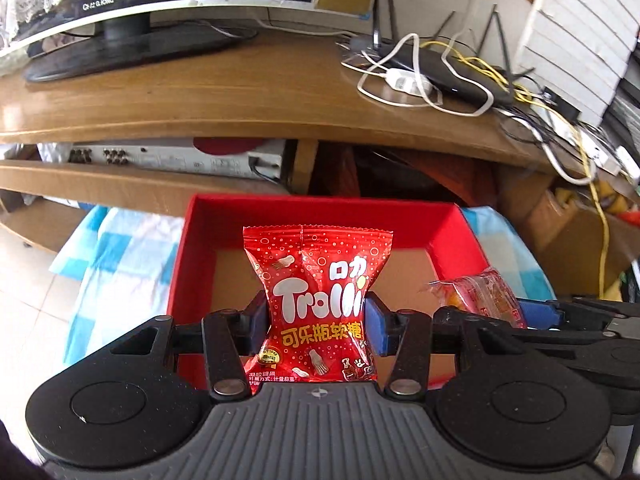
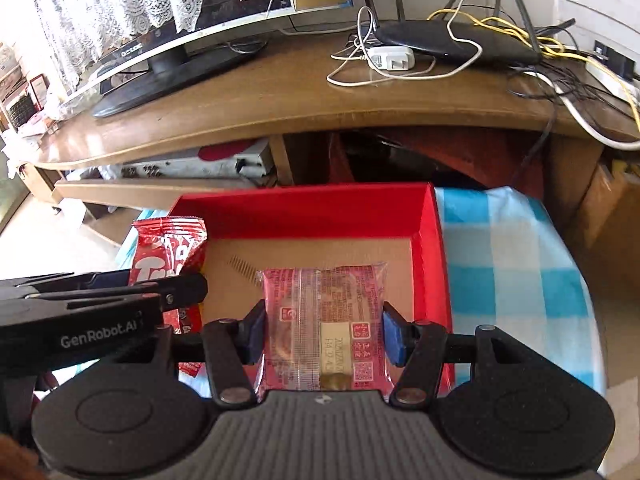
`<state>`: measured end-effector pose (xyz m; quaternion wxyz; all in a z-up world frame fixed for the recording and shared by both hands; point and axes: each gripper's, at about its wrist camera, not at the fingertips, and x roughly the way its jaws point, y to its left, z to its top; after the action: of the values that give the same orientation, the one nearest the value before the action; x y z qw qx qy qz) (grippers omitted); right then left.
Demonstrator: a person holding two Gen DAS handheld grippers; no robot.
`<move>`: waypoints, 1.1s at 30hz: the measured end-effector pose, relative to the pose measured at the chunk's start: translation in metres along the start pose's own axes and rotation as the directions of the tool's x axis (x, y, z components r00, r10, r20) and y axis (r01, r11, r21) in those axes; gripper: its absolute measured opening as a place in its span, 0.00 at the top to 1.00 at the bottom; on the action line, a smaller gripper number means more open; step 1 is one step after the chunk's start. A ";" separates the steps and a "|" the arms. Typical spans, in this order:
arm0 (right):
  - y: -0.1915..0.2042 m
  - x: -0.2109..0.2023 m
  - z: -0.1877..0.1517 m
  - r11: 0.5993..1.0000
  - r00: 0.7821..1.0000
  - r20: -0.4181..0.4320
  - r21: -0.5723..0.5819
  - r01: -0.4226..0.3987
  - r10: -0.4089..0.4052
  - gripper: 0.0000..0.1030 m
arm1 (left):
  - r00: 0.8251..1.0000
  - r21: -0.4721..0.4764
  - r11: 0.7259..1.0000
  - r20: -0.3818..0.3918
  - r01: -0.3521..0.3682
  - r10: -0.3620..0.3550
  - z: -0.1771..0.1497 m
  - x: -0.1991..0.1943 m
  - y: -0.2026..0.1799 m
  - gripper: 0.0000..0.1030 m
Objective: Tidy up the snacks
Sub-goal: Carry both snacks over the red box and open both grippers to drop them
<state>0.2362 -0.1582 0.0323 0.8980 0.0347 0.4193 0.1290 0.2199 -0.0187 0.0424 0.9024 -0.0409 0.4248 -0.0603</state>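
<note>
Trolli bag (image 1: 318,304) hides red box (image 1: 448,236) floor; pastry packet (image 2: 324,328) print blurred.

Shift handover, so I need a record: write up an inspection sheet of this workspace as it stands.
Surface: blue checked cloth under the red box.
Job's things: Trolli gummy bag and clear pastry packet, both held over the box; its brown floor looks bare.
Clutter: nothing seen on the cloth.
Grippers: left gripper shut on the bag; right gripper shut on the packet.
Cables: white and yellow cables tangled around the router.
Surroundings: wooden desk, monitor, white charger.
</note>
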 end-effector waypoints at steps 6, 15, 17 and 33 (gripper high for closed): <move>-0.004 0.039 0.011 1.000 1.000 -0.027 -0.016 0.010 -0.010 0.33 | 0.999 -0.010 1.000 -0.028 -0.028 0.028 0.009 0.033 0.007 0.46; -0.007 0.077 0.002 0.999 0.997 -0.071 -0.034 0.010 -0.013 0.33 | 0.992 -0.014 0.998 -0.108 -0.063 0.061 0.001 0.064 0.017 0.45; -0.006 0.081 0.001 0.999 0.997 -0.076 -0.042 0.015 -0.018 0.33 | 0.991 -0.011 0.998 -0.119 -0.069 0.067 0.000 0.068 0.018 0.45; -0.007 0.084 0.003 0.997 0.997 -0.067 -0.073 0.023 -0.028 0.32 | 0.990 -0.028 0.998 -0.128 -0.065 0.061 -0.001 0.065 0.022 0.33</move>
<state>0.2916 -0.1433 -0.0299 0.8853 -0.0077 0.4452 0.1338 0.2615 -0.0064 -0.0104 0.8741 -0.0379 0.4835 -0.0276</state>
